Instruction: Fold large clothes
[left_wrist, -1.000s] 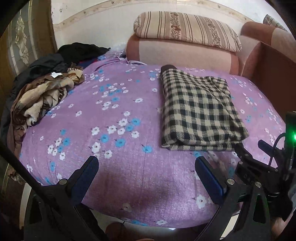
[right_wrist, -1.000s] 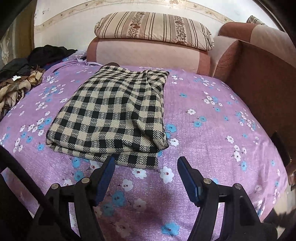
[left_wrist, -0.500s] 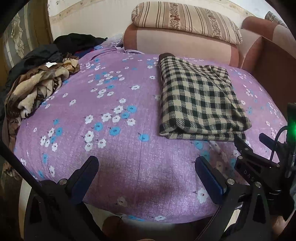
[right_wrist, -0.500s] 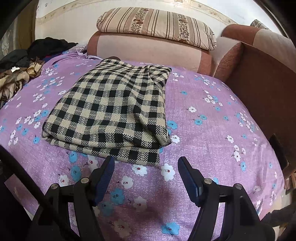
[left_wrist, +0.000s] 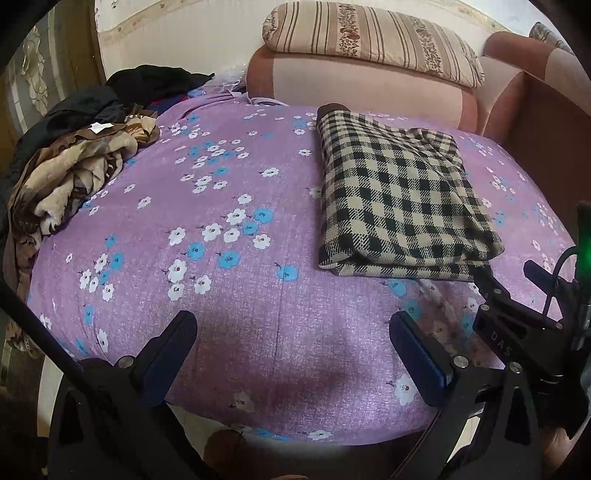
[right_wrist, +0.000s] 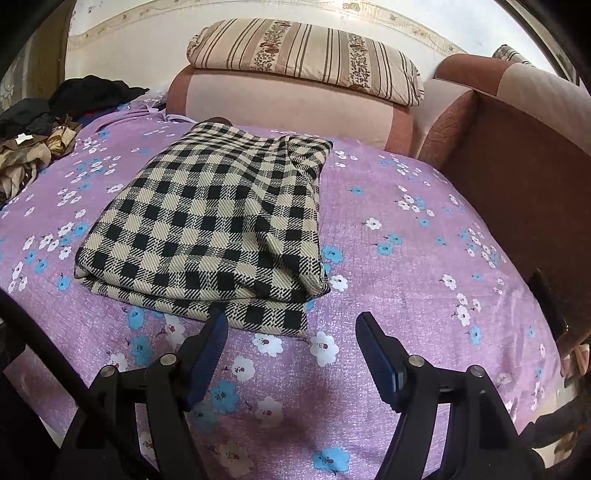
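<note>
One folded checked garment (right_wrist: 207, 229) on flowered bedspread (right_wrist: 406, 280).

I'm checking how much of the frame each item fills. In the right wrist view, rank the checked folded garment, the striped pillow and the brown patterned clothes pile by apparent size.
1. Checked folded garment, largest, though nearest the camera.
2. Striped pillow.
3. Brown patterned clothes pile, smallest, cut off by the frame edge.

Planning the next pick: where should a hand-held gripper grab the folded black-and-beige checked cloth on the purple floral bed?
Probably the near stacked edge of the folded black-and-beige checked cloth, approached low from the front of the purple floral bed. The layers end there in a thick lip facing the open right hand-held gripper, so one finger could slide underneath.
</note>
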